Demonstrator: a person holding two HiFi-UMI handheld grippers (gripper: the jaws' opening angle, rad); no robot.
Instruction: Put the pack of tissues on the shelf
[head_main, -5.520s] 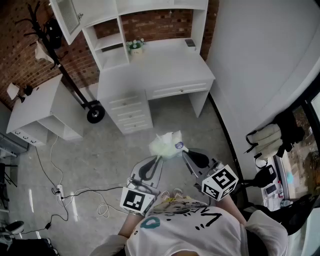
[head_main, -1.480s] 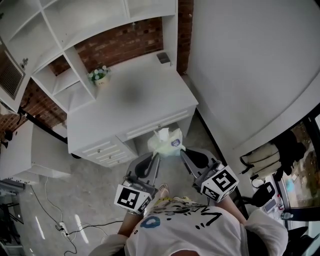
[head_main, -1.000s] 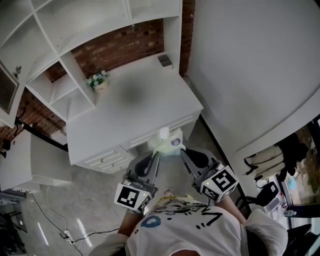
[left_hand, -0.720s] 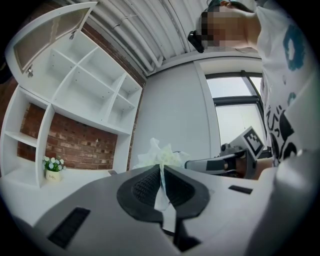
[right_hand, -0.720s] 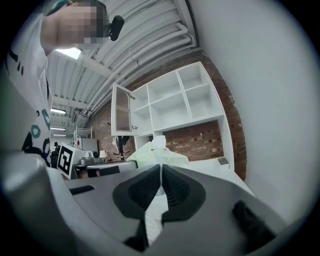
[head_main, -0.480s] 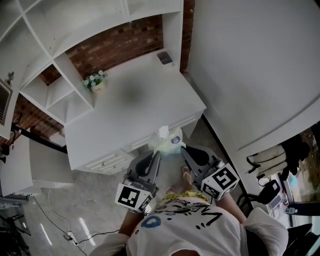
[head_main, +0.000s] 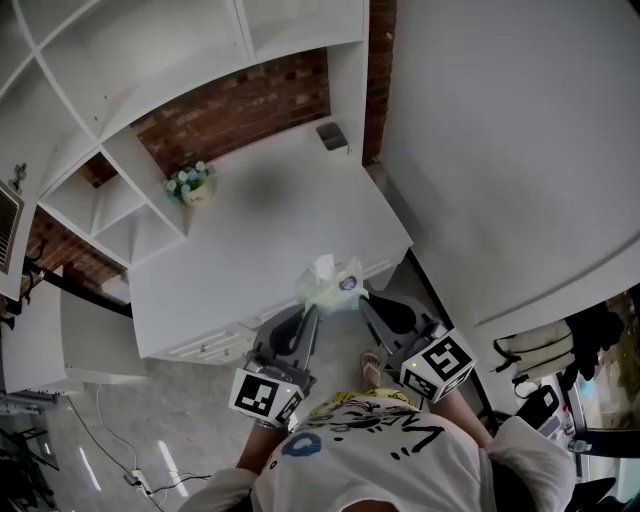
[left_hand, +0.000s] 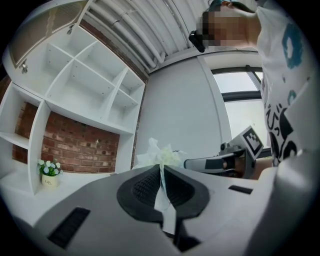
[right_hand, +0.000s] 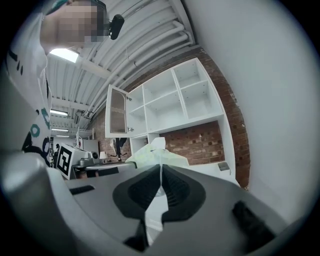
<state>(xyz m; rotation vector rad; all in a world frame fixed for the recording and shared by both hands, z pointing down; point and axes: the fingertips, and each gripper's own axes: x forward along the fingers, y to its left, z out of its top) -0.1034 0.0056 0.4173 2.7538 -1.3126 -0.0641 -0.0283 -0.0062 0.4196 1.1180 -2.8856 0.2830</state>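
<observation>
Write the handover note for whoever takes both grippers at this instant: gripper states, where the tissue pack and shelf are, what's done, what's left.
Left gripper: shut on the pack of tissues, pinching one end of its wrapper.
Right gripper: shut on the wrapper's other end.
Pack: in the air between both grippers, over the front edge of the white desk.
Shelf unit: above the back of the desk, beyond the pack.
Done: pack gripped and at the desk.
Left: raise it into a shelf compartment, set it down, open both jaws.

By our count: one pack of tissues (head_main: 330, 286), left tongs (head_main: 311, 309) plus right tongs (head_main: 362, 301), one flower pot (head_main: 188, 186), one tabletop (head_main: 262, 232).
</observation>
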